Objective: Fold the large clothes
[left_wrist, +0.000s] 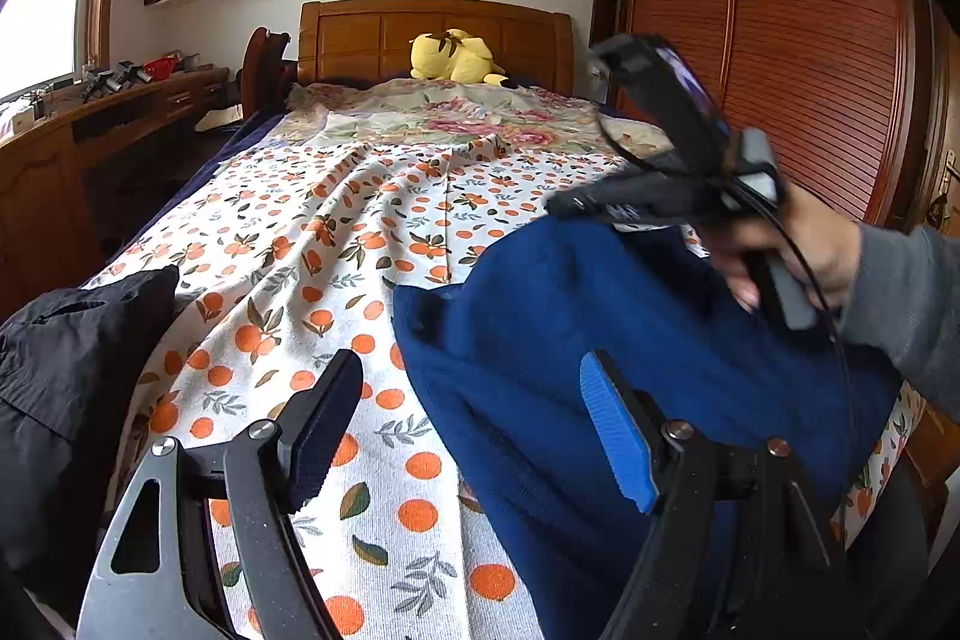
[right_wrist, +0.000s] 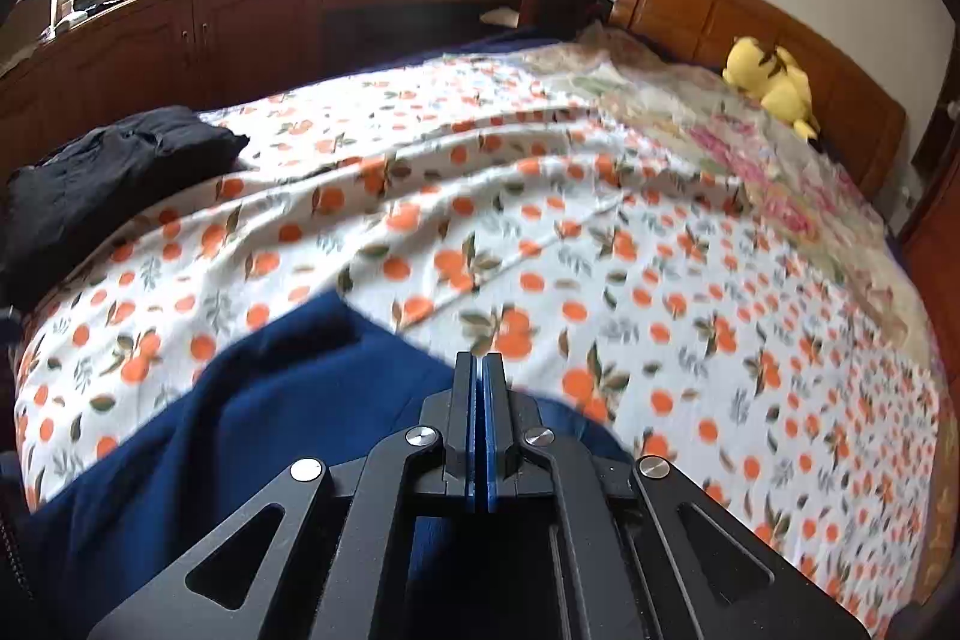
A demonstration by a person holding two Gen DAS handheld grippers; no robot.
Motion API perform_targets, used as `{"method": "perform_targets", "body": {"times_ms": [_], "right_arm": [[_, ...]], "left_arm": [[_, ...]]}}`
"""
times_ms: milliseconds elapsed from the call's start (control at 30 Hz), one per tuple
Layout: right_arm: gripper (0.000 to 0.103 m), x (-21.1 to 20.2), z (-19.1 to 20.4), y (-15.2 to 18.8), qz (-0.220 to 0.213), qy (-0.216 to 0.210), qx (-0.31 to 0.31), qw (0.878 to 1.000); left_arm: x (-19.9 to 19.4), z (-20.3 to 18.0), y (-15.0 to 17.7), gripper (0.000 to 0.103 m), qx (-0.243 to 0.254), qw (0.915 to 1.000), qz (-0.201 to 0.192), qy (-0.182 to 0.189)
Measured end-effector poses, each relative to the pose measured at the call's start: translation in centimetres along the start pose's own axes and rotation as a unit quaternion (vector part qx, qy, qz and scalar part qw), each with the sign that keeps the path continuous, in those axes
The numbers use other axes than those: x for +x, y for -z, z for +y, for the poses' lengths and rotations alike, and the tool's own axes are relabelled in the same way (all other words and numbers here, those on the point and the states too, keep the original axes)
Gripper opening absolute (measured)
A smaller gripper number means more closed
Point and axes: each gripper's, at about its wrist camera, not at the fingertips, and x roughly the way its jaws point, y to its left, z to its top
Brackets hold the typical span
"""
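- Leftmost on the orange-print bedsheet (left_wrist: 336, 244), a crumpled black garment (left_wrist: 72, 358) lies apart.
- Left gripper (left_wrist: 468, 436) gapes, empty, at the dark blue knit garment's (left_wrist: 540, 340) near-left edge.
- Right gripper (right_wrist: 478, 430), jaws together, hovers over its far-right side, nothing visibly pinched.

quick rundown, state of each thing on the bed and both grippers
blue garment: bunched, near bed edge, partly lifted
black garment: crumpled heap, lying apart
sheet: spread over the bed, wrinkled
plush toy: lying by the headboard
left gripper: open, empty
right gripper: shut, at the blue garment's edge; a grip on it cannot be told
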Motion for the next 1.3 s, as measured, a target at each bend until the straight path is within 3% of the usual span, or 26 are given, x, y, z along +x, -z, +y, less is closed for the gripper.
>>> {"method": "perform_targets", "body": {"times_ms": [233,267,333,400,600,833,1067,1300], "right_arm": [[0.002,0.3,-0.4,0.4,0.011,0.023,0.002,1.000],[0.006,0.0,-1.0,0.1,0.015,0.017,0.012,1.000],[0.033,-1.3,-2.4,0.5,0.014,0.022,0.032,0.999],[0.048,-2.6,-4.2,1.4,0.012,0.032,0.042,0.999],[0.048,-6.0,-10.9,7.0,0.051,0.088,0.077,0.992],[0.048,-7.1,-19.0,15.0,0.106,0.145,0.161,0.970],[0.048,-6.6,-22.7,19.2,0.140,0.133,0.216,0.957],[0.048,-6.0,-23.6,20.5,0.153,0.099,0.251,0.951]], "left_arm": [[-0.2,-1.1,-1.0,0.076,0.005,0.9999,-0.012,0.008],[-0.2,-1.3,-1.2,0.076,0.005,0.9998,-0.013,0.011],[0.0,-1.8,-1.5,0.076,0.006,0.9997,-0.015,0.019],[0.3,-2.5,-1.8,0.076,0.008,0.9995,-0.015,0.028],[1.8,-5.5,-2.3,0.076,0.025,0.9984,-0.007,0.050],[4.1,-8.2,-2.4,0.076,0.040,0.9969,0.014,0.067],[7.0,-9.6,-1.2,0.076,0.055,0.9956,0.047,0.059],[8.1,-9.6,-0.2,0.076,0.053,0.9949,0.066,0.055]]}}
